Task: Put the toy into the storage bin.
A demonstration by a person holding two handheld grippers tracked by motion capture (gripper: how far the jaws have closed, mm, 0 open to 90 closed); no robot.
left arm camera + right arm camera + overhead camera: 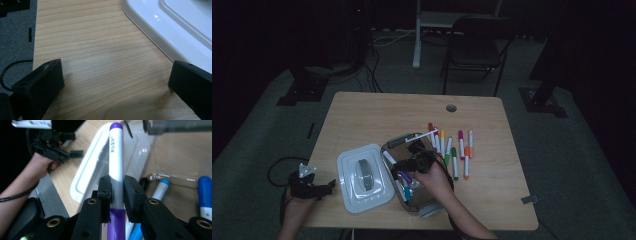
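Observation:
My right gripper [116,192] is shut on a purple marker [116,167], white-bodied with a purple cap and tail, pinched across its middle. In the high view that gripper [404,170] hovers over a clear plastic box [428,202] with the purple marker [404,175] in it; a blue marker [161,188] and another blue-capped one [205,192] lie inside. The box's white lid [349,195] lies flat to its left. My left gripper [326,187] rests near the table's front left edge, open, its black fingers [41,86] spread over bare wood beside the lid [175,27].
Several loose markers [454,150] in red, pink, green and orange lie on the wooden table [377,112] right of the box. A round cable hole [451,108] sits near the far edge. A chair [474,45] and stands are beyond the table.

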